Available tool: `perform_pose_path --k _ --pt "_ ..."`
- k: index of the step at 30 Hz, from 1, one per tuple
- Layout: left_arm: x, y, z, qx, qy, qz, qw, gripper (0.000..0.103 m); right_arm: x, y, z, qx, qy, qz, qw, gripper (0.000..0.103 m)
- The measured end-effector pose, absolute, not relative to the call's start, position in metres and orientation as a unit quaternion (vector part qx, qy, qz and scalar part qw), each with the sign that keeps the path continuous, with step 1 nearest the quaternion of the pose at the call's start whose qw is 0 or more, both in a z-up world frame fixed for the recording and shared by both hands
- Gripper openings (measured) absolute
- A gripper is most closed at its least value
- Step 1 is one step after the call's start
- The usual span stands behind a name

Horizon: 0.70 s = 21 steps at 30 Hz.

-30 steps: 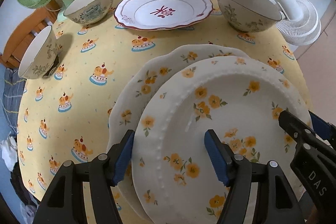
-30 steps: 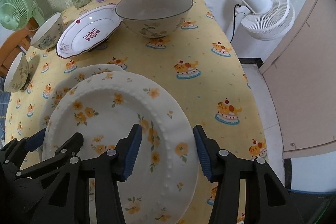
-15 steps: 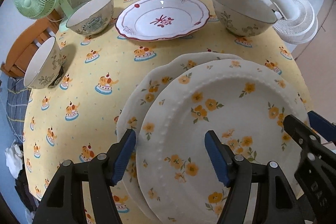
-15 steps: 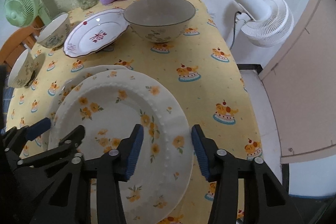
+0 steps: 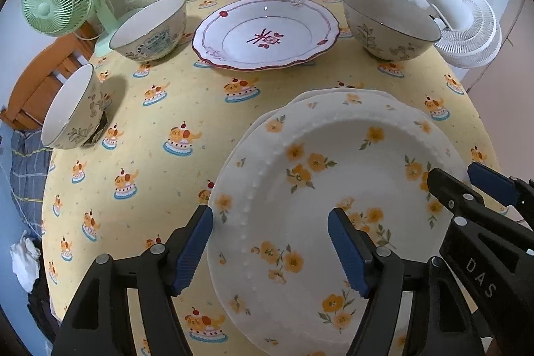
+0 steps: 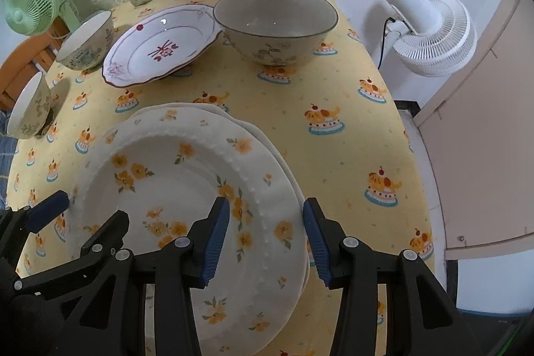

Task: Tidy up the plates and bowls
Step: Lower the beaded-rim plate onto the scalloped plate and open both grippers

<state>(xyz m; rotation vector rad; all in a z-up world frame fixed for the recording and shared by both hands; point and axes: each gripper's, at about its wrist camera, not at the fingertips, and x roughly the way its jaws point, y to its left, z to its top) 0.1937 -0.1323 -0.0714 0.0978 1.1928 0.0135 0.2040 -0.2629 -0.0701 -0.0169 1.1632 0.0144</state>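
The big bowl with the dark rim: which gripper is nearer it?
Right. The right gripper sits on the plate's edge on the big bowl side; the left gripper, jaws opening, straddles the opposite edge.

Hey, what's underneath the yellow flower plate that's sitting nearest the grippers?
Under the flower plate lies a second plate; only its pale rim peeks out along the far and right edges. Its centre and pattern are covered. Both rest on the yellow tablecloth.
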Motion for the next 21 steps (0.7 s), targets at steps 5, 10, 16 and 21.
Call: perform_pose_path --k 5,10,16,21 --pt "0.195 -0.130 -0.071 0.040 0.561 -0.009 0.827 0.076 0.205 -0.263 -0.070 -0.003 0.550 -0.003 0.835 0.049" --pt "0.192 -0.123 -0.068 0.032 0.561 -0.035 0.826 0.076 0.202 -0.262 -0.068 0.005 0.551 -0.019 0.834 0.050" --pt "0.190 -0.101 -0.057 0.013 0.554 -0.053 0.831 0.077 0.192 -0.248 -0.058 0.015 0.545 -0.029 0.837 0.054" --pt "0.183 -0.074 -0.046 0.020 0.539 -0.048 0.841 0.087 0.181 -0.228 -0.047 0.025 0.531 -0.049 0.845 0.062"
